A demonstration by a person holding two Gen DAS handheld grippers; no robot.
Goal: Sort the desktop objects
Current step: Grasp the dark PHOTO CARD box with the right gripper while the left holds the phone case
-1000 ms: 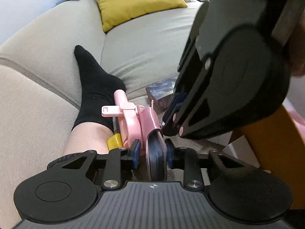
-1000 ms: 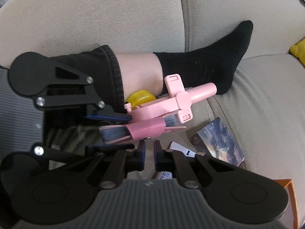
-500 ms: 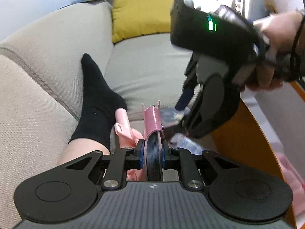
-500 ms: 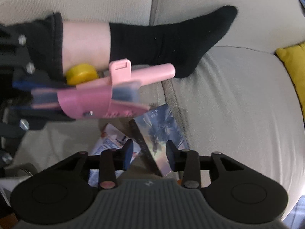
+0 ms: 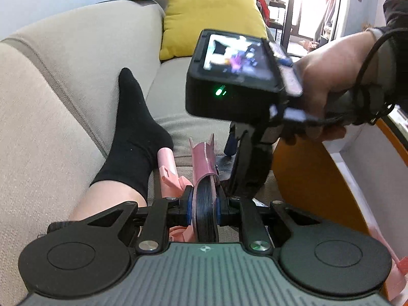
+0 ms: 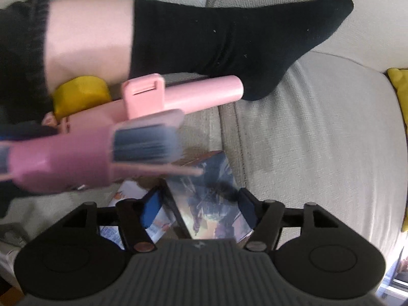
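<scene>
My left gripper (image 5: 203, 207) is shut on a pink case holding a stack of dark cards (image 5: 204, 199), which also shows blurred in the right wrist view (image 6: 97, 153). A pink handled tool (image 6: 178, 97) lies on the sofa beside a person's leg; it also shows in the left wrist view (image 5: 167, 168). A yellow roll (image 6: 79, 95) sits behind it. My right gripper (image 6: 197, 210) is open, its fingers either side of a box with a picture cover (image 6: 214, 201) on the cushion. In the left wrist view the right gripper (image 5: 242, 158) points down just beyond the pink case.
A leg in a black sock (image 5: 135, 132) rests on the beige sofa (image 5: 51, 107). A yellow cushion (image 5: 211, 17) leans at the back. A printed leaflet (image 6: 132, 196) lies under the box. An orange-edged table (image 5: 318, 178) stands to the right.
My right gripper has opened wider and dropped closer to the picture box, which now lies between its fingers. My left gripper stays shut on the pink card case.
</scene>
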